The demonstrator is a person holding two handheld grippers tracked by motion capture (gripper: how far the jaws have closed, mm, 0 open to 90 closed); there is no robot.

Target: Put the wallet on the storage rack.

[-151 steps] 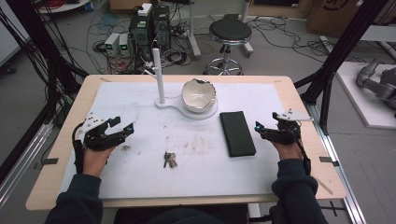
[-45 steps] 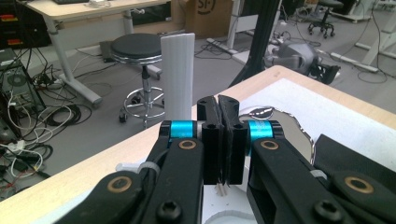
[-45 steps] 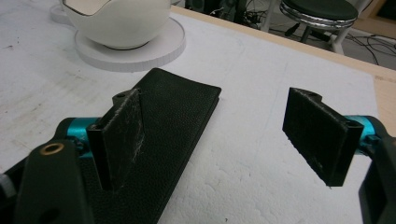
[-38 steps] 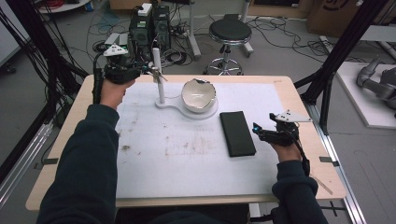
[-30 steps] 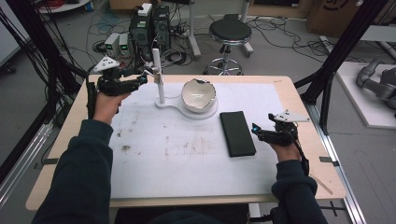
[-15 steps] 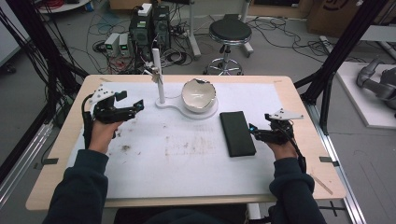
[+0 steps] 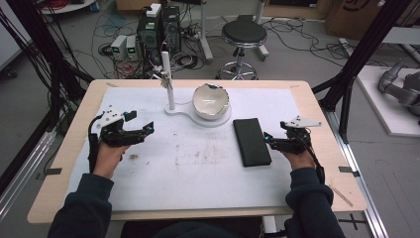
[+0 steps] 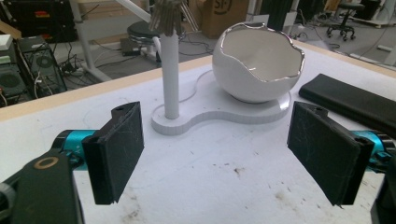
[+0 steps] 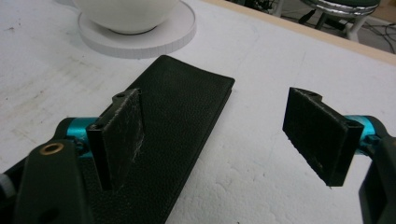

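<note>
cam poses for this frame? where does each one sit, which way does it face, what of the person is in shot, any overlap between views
High view: above the person's side of the table, looking forward and down; both forearms, left gripper and right gripper come in from below.
Left gripper view: rides the left gripper, low over the table, facing the post and egg-shaped bowl; its open jaws show.
Right gripper view: rides the right gripper, looking down over the black wallet; open jaws.
Shared: all three catch the bowl and wallet.

Counted on table: one white stand (image 7: 174, 110) with upright post; one white bowl (image 7: 211, 100); one bunch of keys (image 7: 160, 75) hung on post; one black case (image 7: 251, 141). Grippers: two. Stool behind table: one (image 7: 243, 33).
</note>
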